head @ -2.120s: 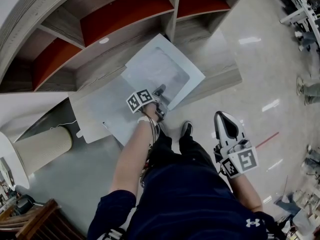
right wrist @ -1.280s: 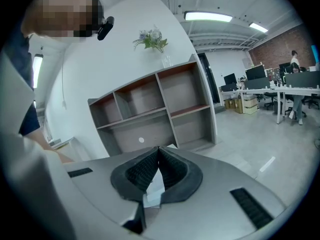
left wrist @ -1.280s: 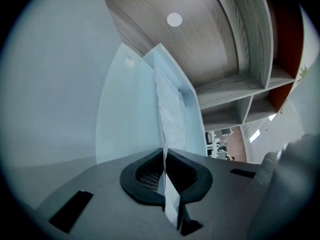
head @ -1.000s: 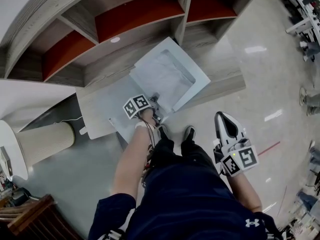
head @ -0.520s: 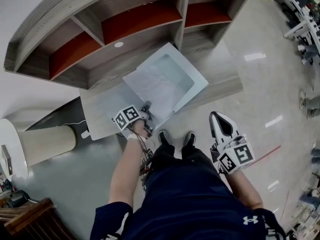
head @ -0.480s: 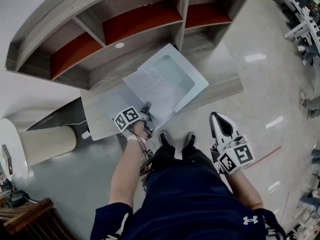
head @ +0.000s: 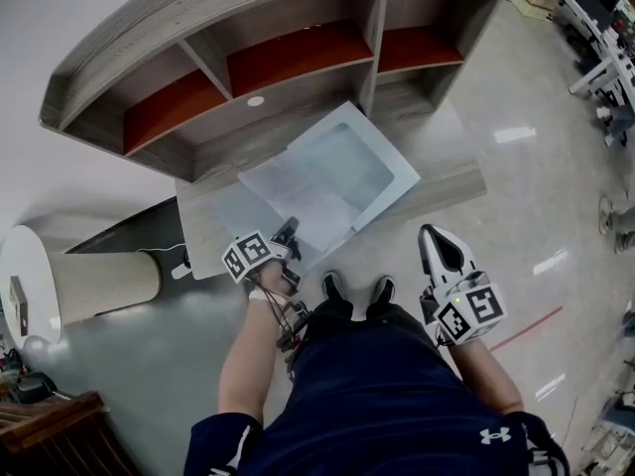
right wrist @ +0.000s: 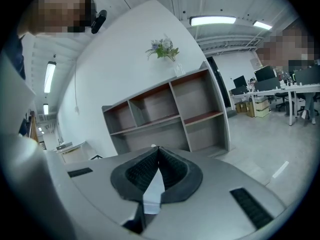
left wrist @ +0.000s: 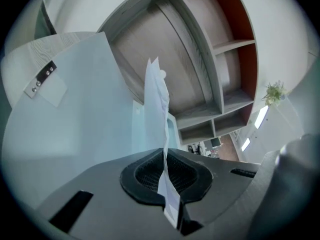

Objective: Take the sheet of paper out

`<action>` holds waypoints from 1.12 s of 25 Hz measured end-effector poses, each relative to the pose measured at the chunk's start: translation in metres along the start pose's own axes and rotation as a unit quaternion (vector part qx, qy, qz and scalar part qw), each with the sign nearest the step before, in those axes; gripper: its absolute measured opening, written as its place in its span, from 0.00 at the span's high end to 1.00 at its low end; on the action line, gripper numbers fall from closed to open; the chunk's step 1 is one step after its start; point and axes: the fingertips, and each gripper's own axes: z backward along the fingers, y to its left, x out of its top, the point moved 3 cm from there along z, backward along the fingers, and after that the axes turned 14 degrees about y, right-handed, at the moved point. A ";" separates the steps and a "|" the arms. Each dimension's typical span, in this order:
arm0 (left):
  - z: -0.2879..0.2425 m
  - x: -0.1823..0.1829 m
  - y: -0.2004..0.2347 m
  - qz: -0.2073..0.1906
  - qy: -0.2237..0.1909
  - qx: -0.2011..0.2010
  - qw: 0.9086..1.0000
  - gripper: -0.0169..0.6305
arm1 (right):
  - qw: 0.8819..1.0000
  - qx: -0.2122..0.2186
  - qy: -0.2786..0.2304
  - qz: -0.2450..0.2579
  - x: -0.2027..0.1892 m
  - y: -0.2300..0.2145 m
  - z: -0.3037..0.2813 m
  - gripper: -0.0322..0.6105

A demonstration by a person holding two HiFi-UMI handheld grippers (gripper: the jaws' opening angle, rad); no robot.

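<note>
A thin white sheet of paper (head: 293,194) lies partly out over the near-left rim of a shallow white box (head: 400,178) on a low wooden bench. My left gripper (head: 288,234) is shut on the sheet's near edge and holds it lifted off the bench. In the left gripper view the sheet (left wrist: 158,96) stands edge-on and runs up out of the left gripper (left wrist: 165,166), crumpled between the pads. My right gripper (head: 438,238) hangs over the floor to the right, away from the bench. In its own view the right gripper (right wrist: 157,153) has its jaws together with nothing in them.
A curved wooden shelf unit (head: 288,58) with red back panels stands behind the bench (head: 451,178). A flat pale board (head: 213,218) lies on the bench's left part. A beige cylinder (head: 104,286) stands at left. The person's shoes (head: 334,286) are just before the bench. Office desks (head: 605,28) sit far right.
My left gripper has drawn back toward the person and risen, still pinching the sheet, and the sheet has slid further out of the box. The right gripper has hardly moved.
</note>
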 end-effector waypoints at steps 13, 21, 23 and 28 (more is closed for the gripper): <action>0.048 0.001 -0.073 -0.052 -0.040 -0.057 0.996 0.95 | 1.000 0.008 -0.016 0.008 0.016 0.005 0.000 0.93; 0.064 -0.013 -0.132 -0.091 -0.039 -0.109 0.989 0.95 | 0.999 0.004 -0.031 0.014 0.030 0.002 0.004 0.93; 0.066 -0.020 -0.144 -0.096 -0.035 -0.120 0.987 0.95 | 0.999 0.001 -0.037 0.014 0.033 0.000 0.007 0.93; 0.072 -0.037 -0.173 -0.105 -0.022 -0.150 0.983 0.95 | 0.999 -0.008 -0.044 0.014 0.040 -0.007 0.013 0.93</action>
